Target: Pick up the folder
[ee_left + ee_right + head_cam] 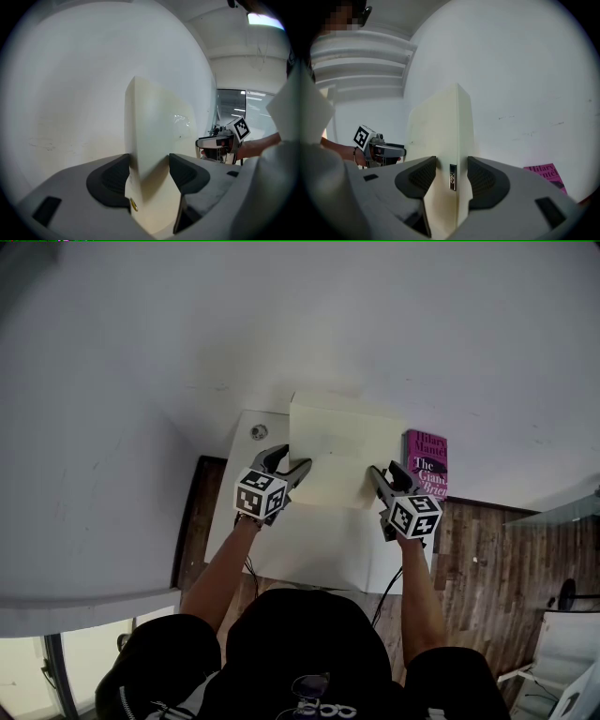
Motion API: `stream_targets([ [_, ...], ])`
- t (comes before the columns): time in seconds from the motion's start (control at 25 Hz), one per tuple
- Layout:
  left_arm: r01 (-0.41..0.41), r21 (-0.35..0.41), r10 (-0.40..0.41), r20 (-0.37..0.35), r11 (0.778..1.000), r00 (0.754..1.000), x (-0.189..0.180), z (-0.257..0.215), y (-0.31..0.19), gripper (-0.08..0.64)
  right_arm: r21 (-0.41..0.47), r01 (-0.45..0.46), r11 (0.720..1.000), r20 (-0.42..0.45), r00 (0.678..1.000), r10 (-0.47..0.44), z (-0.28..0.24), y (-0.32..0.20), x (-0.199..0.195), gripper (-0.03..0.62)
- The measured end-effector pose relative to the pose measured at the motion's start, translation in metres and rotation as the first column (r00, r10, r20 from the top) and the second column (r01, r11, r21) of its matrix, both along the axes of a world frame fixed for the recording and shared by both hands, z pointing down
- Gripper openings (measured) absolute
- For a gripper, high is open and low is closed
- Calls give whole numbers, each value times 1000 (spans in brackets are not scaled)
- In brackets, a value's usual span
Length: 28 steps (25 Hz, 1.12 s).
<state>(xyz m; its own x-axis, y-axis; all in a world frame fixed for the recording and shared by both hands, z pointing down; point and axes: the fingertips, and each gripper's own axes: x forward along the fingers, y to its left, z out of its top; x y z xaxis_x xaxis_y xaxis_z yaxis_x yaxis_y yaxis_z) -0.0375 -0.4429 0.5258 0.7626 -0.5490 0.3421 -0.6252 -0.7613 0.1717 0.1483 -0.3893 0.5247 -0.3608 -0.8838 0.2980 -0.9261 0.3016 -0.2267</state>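
A thick cream folder (339,451) hangs between my two grippers above the white table (309,554), which it seems not to touch. My left gripper (296,471) grips its left edge and my right gripper (377,474) grips its right edge. In the left gripper view the folder (154,122) stands on edge between the dark pads (110,178) of the left gripper (149,161), which touch it. In the right gripper view the folder's spine (440,126), with a small metal clasp, fills the gap of the right gripper (451,164). Each gripper also shows in the other's view, the right gripper (220,140) and the left gripper (386,150).
A pink book (427,465) lies at the table's far right corner, just beyond my right gripper, and shows as a pink book (543,171) low right. A round cable hole (259,431) sits at the far left corner. A white wall stands right behind the table; wooden floor (487,559) lies around it.
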Motion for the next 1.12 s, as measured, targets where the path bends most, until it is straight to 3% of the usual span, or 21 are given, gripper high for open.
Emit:
stream_targets([
  [1.12,3,-6,-3,-1,1000,1000,-3,2,5,281,-4,8,1000,-13,1000,-8,2,5,-2,222],
])
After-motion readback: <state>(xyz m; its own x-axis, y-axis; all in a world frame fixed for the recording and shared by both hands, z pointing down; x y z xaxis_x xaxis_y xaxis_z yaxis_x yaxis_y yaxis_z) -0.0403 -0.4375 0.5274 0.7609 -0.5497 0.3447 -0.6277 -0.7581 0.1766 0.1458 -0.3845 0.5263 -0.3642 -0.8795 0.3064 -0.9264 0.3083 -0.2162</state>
